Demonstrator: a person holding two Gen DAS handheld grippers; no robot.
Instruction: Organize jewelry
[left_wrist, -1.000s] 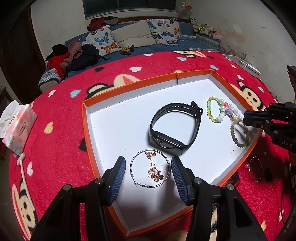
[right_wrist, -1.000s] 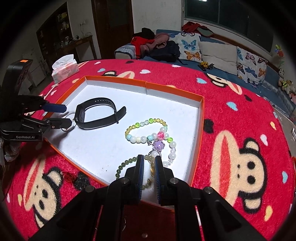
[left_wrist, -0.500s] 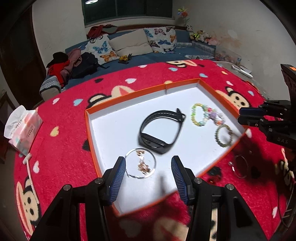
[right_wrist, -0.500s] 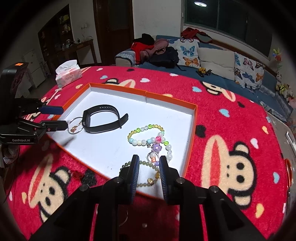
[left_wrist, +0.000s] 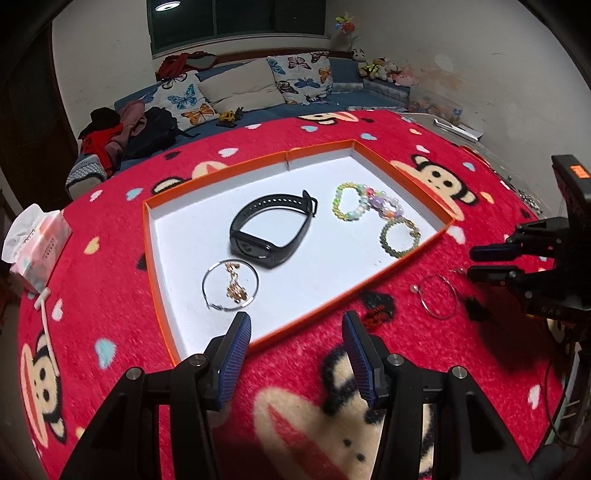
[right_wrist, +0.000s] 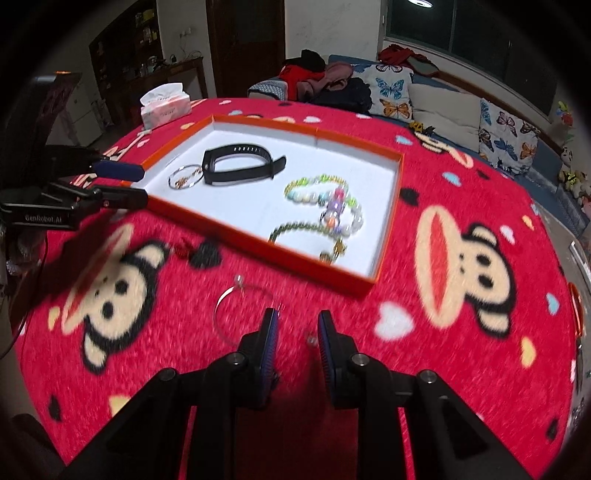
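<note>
1. Left wrist view: the orange tray (left_wrist: 402, 177) sits on the red monkey-print desk (left_wrist: 110, 280). Inside lie a black band (left_wrist: 271, 236), a hoop (left_wrist: 231, 286) with a gold charm in it, a pastel bead bracelet (left_wrist: 364, 206) and a green bead bracelet (left_wrist: 400, 236). The left gripper (left_wrist: 295, 350) hangs over the tray's near corner with its jaws wide and nothing between them. Outside the tray, near its right edge, a second hoop (left_wrist: 437, 297) lies on the cloth, just beside the right gripper (left_wrist: 489, 263), whose jaws look slightly parted.

2. Right wrist view: the right gripper (right_wrist: 295, 332) is low over the cloth, jaws narrow but apart, empty. The loose hoop (right_wrist: 242, 314) lies just left of the left jaw, and a small pale bead-like thing (right_wrist: 310, 339) sits between the jaws; it is too blurred to name. A small red piece (right_wrist: 183, 249) also lies outside the tray.

3. By my reckoning most pieces are already in; the loose hoop and that red bit are left, and the hoop looks next.
</note>
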